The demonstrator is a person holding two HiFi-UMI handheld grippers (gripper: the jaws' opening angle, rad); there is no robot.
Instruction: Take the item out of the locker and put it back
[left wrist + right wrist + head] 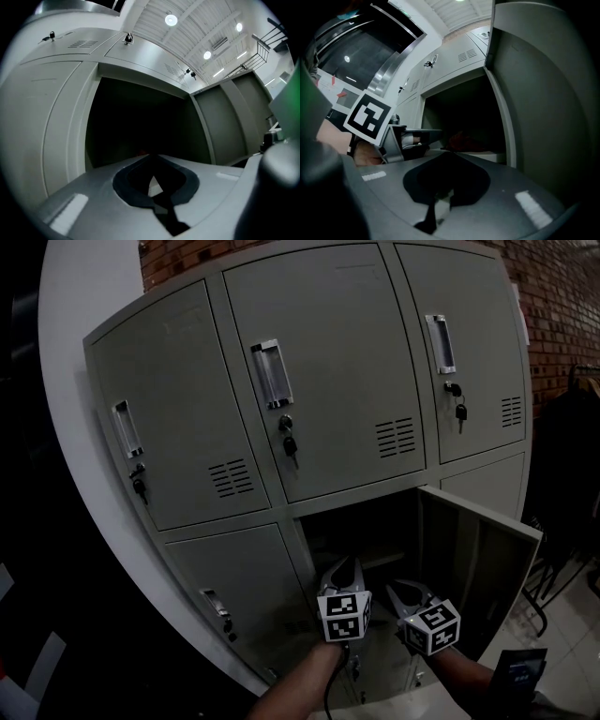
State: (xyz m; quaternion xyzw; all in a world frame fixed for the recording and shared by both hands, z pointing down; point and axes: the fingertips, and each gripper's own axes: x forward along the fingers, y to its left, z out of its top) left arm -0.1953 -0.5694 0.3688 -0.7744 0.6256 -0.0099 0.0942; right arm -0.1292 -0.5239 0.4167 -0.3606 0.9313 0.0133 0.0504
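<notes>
Grey locker bank (328, 381), dim light. The lower middle compartment (361, 535) is open, its door (478, 559) swung out to the right. The upper row of doors is shut, with a key (291, 444) hanging in the middle lock. Both grippers are held side by side just in front of the open compartment, pointing into it. Left gripper (347, 563) (151, 157): fingers closed together, tips meeting, nothing between them. Right gripper (396, 587) (449, 153): fingers likewise closed together and empty. The right gripper view shows the left gripper's marker cube (369, 116) at near left. The task's thing, a dark red item (461, 139), lies inside the compartment on the pale shelf (485, 154), beyond both sets of fingertips and touching neither. Its shape is too dark to make out. A brick wall (553, 296) stands to the right of the lockers.
</notes>
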